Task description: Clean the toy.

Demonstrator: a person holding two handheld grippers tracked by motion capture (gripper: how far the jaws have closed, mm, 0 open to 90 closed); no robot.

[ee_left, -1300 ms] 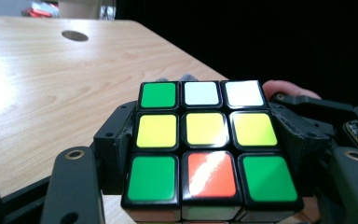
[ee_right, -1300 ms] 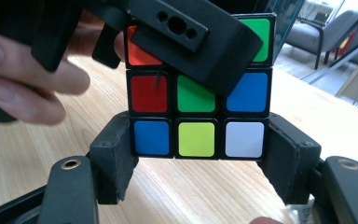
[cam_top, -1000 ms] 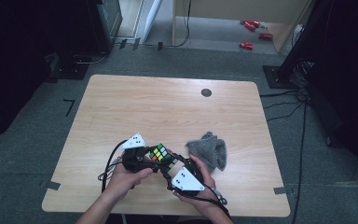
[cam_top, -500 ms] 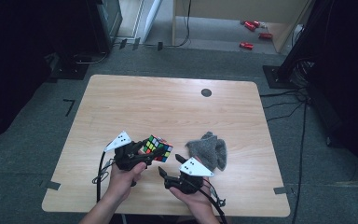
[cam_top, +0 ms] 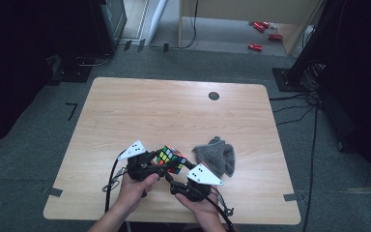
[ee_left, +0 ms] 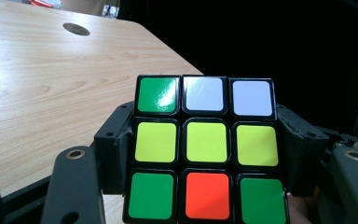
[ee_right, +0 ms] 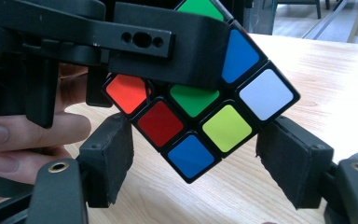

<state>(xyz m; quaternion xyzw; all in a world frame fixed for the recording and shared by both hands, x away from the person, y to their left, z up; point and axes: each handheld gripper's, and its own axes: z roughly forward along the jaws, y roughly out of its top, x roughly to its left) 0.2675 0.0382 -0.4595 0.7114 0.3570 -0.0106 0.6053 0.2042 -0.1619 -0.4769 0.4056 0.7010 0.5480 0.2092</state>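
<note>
Table [cam_top: 140, 111] carries a grey cloth [cam_top: 216, 155] to the right of both hands, apart from the work. Cube [cam_top: 170, 160] is held clear above the near table edge, between the two grippers. Left gripper [cam_top: 153, 162] is clamped on it: in the left gripper view the jaws press both side faces of the cube [ee_left: 204, 148] at its middle layer. Right gripper [cam_top: 178, 174] stands spread, jaws either side of the cube's [ee_right: 200, 112] lower corner without contact, approaching from below and right. Cube sits corner-down, rotated diagonally to these jaws, so a square grip on a layer probably requires rolling the right wrist first
</note>
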